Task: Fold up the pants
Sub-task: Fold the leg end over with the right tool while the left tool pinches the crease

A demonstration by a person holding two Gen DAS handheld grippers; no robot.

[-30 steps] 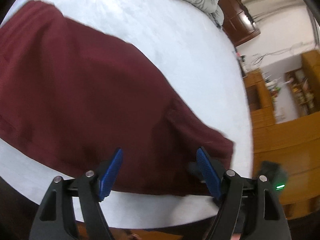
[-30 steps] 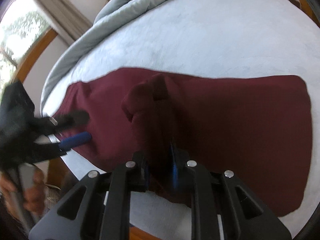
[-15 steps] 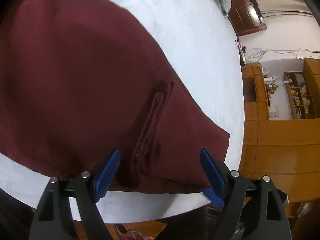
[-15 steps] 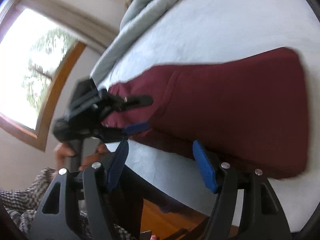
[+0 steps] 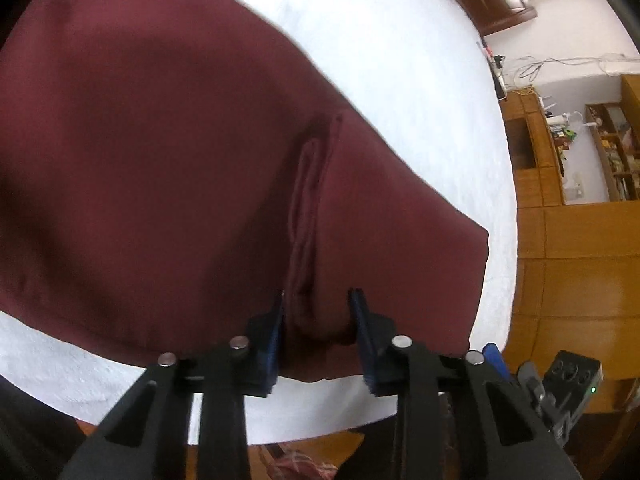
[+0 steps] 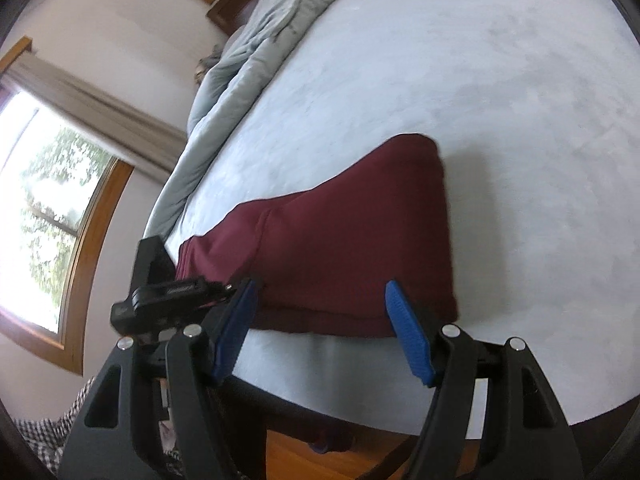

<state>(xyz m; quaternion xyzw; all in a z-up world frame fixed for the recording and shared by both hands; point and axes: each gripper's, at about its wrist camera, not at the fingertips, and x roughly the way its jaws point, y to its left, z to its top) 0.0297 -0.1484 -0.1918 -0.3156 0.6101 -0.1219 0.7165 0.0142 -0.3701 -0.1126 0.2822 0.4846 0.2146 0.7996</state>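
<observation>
Closing in on the cloth, the left gripper (image 5: 318,324) has its jaws narrowing around a raised ridge of the maroon pants (image 5: 160,168), a bunched fold at the near edge sitting right between the blue pads (image 5: 360,320), which look to be touching it on both sides. The pants lie spread flat on the white bed (image 5: 420,60), near its front edge, with a long crease running away from the pinched spot. Over on the other side, the right gripper (image 6: 320,332) hangs with its jaws wide apart and nothing between them, just short of the pants' near hem (image 6: 352,240). A grey blanket (image 6: 256,52) is heaped along the far side of the bed, beside a window (image 6: 52,208).
</observation>
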